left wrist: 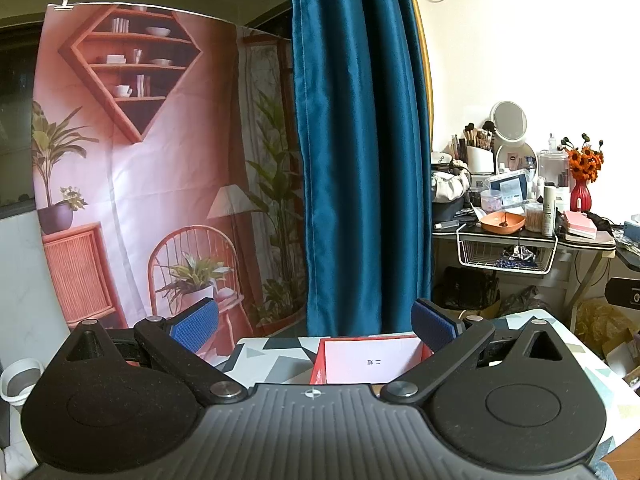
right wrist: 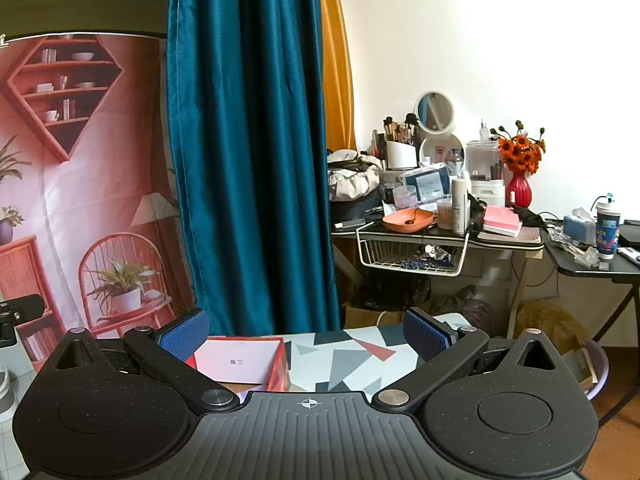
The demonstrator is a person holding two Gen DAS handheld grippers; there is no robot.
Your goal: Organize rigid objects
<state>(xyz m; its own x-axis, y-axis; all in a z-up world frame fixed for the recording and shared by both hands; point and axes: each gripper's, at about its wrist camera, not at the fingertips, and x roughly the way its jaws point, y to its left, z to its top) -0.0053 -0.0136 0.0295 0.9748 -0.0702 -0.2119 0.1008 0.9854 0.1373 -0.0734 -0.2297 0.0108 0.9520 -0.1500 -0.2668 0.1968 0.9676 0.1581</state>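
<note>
Fronting patterned table (right wrist: 340, 352), teal curtain (right wrist: 248, 152)

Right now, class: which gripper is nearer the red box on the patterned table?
Left. The left gripper points straight at the red box, which sits between its open fingers; the right gripper has it off to its left side.

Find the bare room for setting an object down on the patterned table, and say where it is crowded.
Free: the patterned tabletop right of the red box, out to its far edge, where the right gripper hangs open. The left gripper, also open, faces the box. Crowded: the black vanity desk, packed with cosmetics around the orange dish.
</note>
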